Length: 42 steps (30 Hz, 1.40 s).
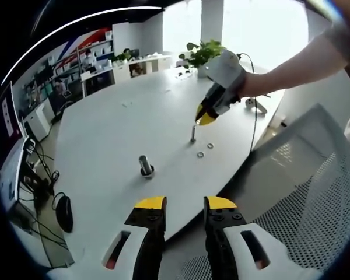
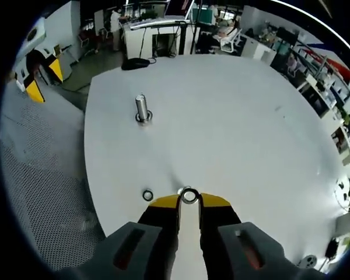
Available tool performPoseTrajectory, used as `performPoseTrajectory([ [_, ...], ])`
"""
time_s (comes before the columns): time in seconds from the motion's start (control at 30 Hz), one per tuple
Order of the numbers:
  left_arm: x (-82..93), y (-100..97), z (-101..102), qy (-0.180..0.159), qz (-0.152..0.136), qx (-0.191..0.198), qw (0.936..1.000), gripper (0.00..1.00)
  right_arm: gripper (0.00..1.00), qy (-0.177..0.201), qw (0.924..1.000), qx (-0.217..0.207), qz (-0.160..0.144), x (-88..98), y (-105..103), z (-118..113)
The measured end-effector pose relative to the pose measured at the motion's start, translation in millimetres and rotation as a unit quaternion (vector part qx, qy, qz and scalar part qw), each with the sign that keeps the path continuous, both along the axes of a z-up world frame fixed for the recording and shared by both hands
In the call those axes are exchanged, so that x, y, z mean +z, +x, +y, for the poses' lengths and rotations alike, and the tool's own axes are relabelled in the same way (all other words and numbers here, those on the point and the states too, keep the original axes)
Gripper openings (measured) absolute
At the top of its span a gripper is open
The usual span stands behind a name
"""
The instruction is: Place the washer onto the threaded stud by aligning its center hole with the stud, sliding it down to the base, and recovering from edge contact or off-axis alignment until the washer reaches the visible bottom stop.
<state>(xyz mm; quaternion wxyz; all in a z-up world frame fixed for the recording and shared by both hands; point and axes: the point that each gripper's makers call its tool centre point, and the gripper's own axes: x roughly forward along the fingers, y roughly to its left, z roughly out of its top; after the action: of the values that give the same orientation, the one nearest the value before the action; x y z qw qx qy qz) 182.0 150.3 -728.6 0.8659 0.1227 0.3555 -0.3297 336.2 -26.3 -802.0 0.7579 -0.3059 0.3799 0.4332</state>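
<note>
Steel washer sits pinched between our right gripper tips, right above the small threaded stud. Our left gripper hangs open over the white table edge; spare washers lie beside the stud.

A small silver washer sits flat between the tips of the right claw. The thin threaded stud stands upright, with two spare washers lying flat just beside it.
</note>
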Motion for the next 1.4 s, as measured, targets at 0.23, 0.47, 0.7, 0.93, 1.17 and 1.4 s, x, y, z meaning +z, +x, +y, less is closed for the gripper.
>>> performPoseTrajectory([
  [0.23,0.2,0.9,1,0.000,0.000,0.003,1.0000,0.23,0.14,-0.015,0.9997,0.015,0.007,-7.5,-1,4],
  [0.47,0.5,1.1,1,0.000,-0.001,0.003,1.0000,0.23,0.14,-0.024,0.9995,0.020,0.012,-11.6,2,5],
  [0.7,0.7,0.7,0,-0.002,-0.001,0.001,1.0000,0.23,0.14,-0.034,0.9990,0.021,0.019,-16.2,2,5],
  [0.93,0.8,0.9,0,-0.003,-0.001,0.000,1.0000,0.23,0.14,-0.045,0.9984,0.023,0.024,-22.4,2,5],
  [1.17,2.0,1.4,0,-0.006,-0.004,0.001,1.0000,0.23,0.14,-0.053,0.9978,0.023,0.032,-29.7,3,3],
  [1.4,1.1,0.6,-1,-0.006,-0.002,-0.001,1.0000,0.23,0.14,-0.067,0.9964,0.018,0.048,-41.6,2,1],
])
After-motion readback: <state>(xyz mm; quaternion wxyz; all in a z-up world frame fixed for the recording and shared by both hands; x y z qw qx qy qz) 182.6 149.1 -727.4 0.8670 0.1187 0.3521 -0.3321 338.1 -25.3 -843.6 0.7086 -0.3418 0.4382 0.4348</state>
